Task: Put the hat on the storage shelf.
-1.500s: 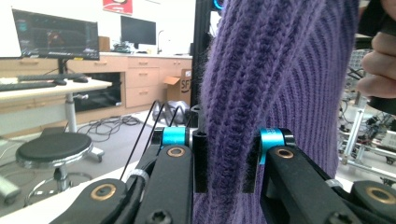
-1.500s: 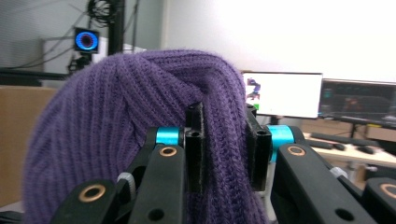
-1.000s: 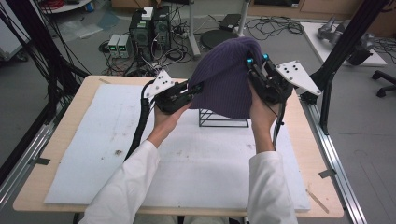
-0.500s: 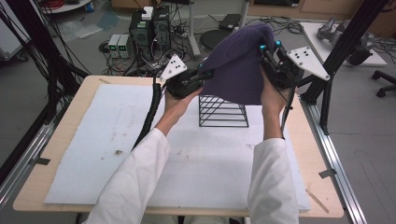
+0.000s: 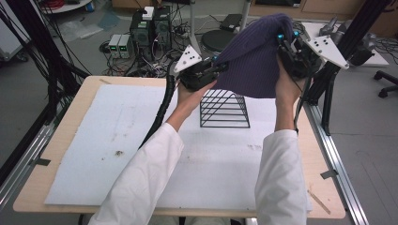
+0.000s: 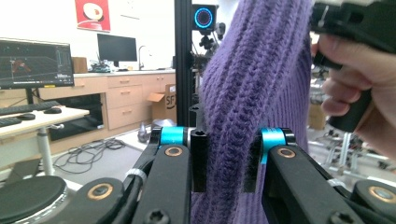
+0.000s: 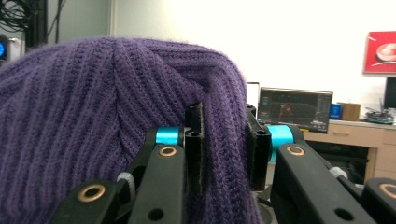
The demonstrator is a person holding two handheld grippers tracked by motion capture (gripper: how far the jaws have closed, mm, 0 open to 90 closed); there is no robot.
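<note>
Purple knit beanie (image 5: 256,56) held up in air above black wire rack (image 5: 224,108), clear of it — stretched between both grippers. Chunky ribbed wool, soft, rounded crown, slightly fuzzy. Left gripper (image 5: 218,69) jaws closed on beanie edge; right gripper (image 5: 283,40) jaws closed on opposite edge. Rack: thin metal bars, triangular profile, stands on white foam mat (image 5: 94,140) over wooden bench (image 5: 28,199). Left gripper view shows rib columns (image 6: 243,93) close up, fabric pinched between pads; right gripper view shows domed crown (image 7: 93,93) — high view gives whole shape.
</note>
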